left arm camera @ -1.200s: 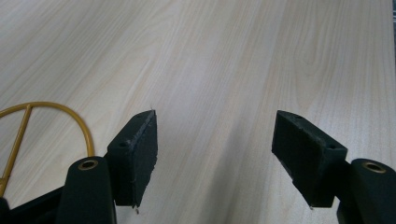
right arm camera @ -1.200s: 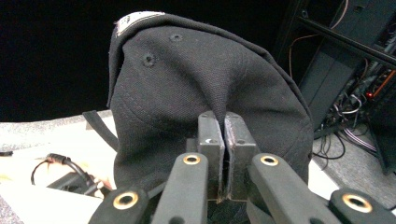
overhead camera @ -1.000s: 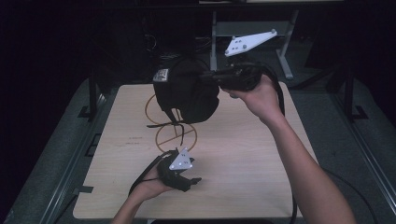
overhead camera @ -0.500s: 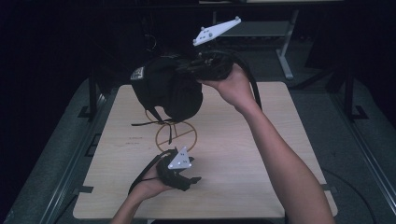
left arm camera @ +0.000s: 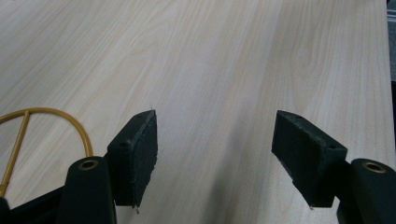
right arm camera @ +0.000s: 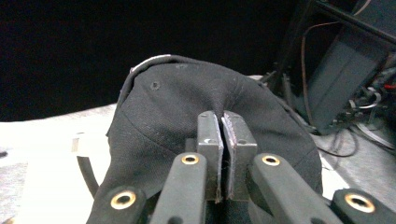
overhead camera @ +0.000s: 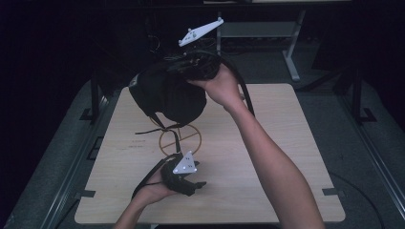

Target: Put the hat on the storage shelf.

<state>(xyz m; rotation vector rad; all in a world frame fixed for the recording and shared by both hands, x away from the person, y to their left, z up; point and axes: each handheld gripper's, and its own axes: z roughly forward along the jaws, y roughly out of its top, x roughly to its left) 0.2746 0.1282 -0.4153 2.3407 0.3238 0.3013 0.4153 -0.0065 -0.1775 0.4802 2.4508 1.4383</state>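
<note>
Right gripper view is showing a black cap: stitched panels, small eyelet, soft crown bunching where the right gripper fingers are clenching its fabric. High view: cap is hanging above the tabletop, over a gold wire ring stand. Left gripper fingers are standing released, resting near the tabletop's front.

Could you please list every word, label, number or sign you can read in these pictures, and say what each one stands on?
No text can be read.
The table bears a faint dark marking left of the gold wire ring, too small and blurred to read.
The black cap, pinched by the right gripper, has a pale patch at its edge; whether it carries lettering cannot be told.
</note>
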